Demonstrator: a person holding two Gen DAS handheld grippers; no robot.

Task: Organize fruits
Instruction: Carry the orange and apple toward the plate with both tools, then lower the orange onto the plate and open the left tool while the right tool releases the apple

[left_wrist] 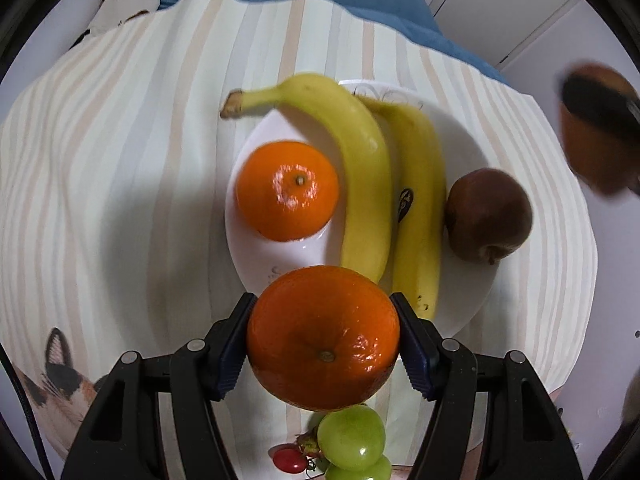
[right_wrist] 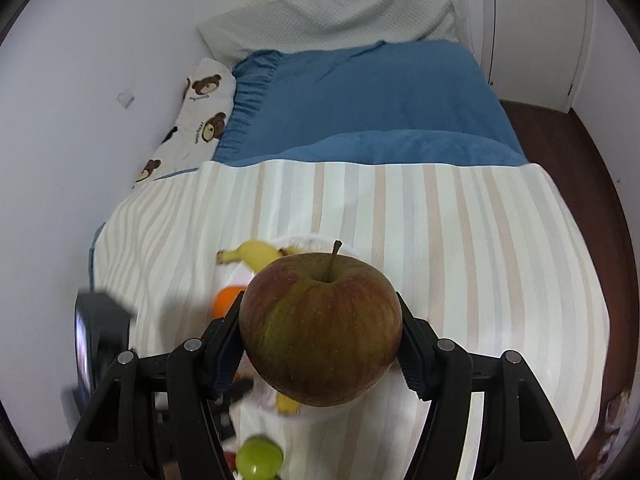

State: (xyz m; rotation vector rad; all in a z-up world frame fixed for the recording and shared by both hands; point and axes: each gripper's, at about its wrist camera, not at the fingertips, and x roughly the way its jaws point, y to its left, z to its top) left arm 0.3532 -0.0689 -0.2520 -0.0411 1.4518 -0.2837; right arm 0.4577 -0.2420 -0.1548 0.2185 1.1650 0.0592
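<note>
**Both grippers loaded over the fruit plate**

Banana sticker [left_wrist: 405, 205] unreadable. White plate [left_wrist: 466, 148] on striped cloth [left_wrist: 120, 160] holds two bananas [left_wrist: 360, 152], an orange [left_wrist: 287, 190], a dark apple [left_wrist: 489, 214]. Left gripper [left_wrist: 324, 338] clamps a second orange [left_wrist: 323, 338]; right gripper [right_wrist: 320, 334] clamps an apple [right_wrist: 320, 328]. Grapes [left_wrist: 352, 438] nearest the camera.

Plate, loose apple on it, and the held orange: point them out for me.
white plate [left_wrist: 466, 160], left wrist view, bare right rim.
loose apple [left_wrist: 488, 214], left wrist view, middle of its skin.
held orange [left_wrist: 323, 338], left wrist view, centre, between the left tongs.
</note>
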